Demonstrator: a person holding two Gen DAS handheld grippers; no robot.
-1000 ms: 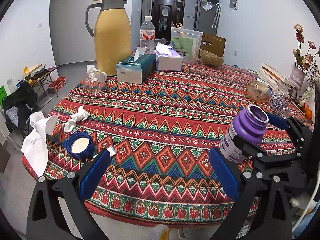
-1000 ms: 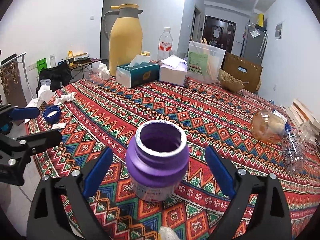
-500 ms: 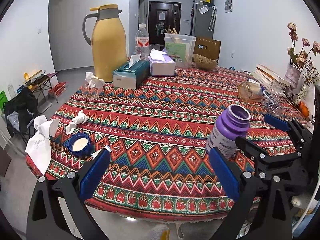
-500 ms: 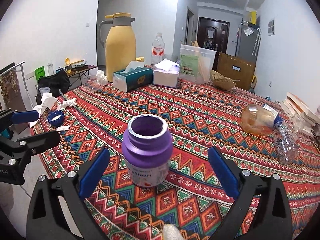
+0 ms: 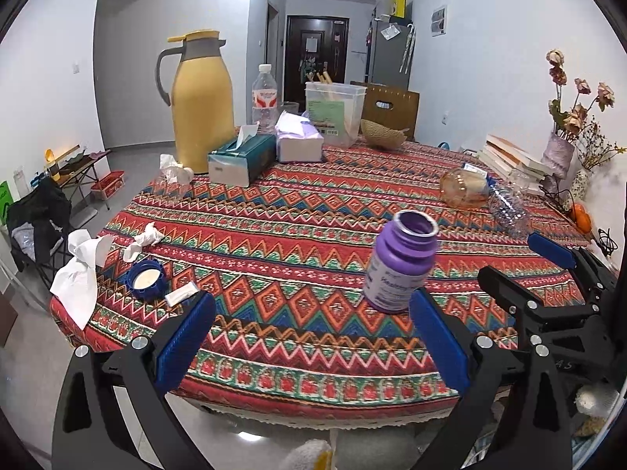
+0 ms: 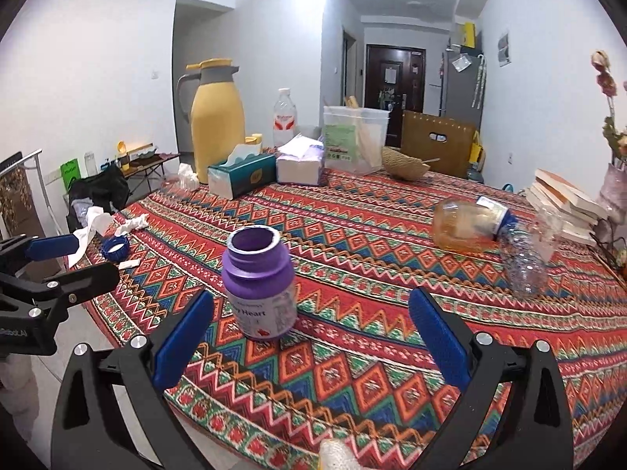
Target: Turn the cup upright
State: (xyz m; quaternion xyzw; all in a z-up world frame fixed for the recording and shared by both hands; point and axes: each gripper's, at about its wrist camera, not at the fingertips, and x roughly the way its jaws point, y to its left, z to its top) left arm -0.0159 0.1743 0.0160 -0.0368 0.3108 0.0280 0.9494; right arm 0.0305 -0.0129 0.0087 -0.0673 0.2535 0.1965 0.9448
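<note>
A purple bottle-shaped cup (image 5: 399, 262) (image 6: 258, 286) stands upright with its open mouth up on the patterned tablecloth (image 5: 274, 258) (image 6: 392, 274), near the front edge. My right gripper (image 6: 309, 337) is open, drawn back toward me, with the cup just ahead of its left finger and touching neither finger. The left gripper (image 5: 313, 337) is open too, near the table's front edge, with nothing between its fingers. The right gripper also appears in the left wrist view (image 5: 521, 262), and the left gripper in the right wrist view (image 6: 78, 258).
A blue lid (image 5: 145, 279), a sachet and crumpled tissues (image 5: 143, 237) lie at the front left. A yellow thermos (image 5: 200, 102), tissue boxes (image 5: 241, 158) and a plastic tub stand at the back. An amber jar (image 6: 466, 227) and a clear bottle (image 6: 521, 258) lie on their sides at the right, by stacked books.
Both grippers have pulled back from the table. The purple cup, close between the right fingers a second ago, now stands free on the cloth farther ahead.
</note>
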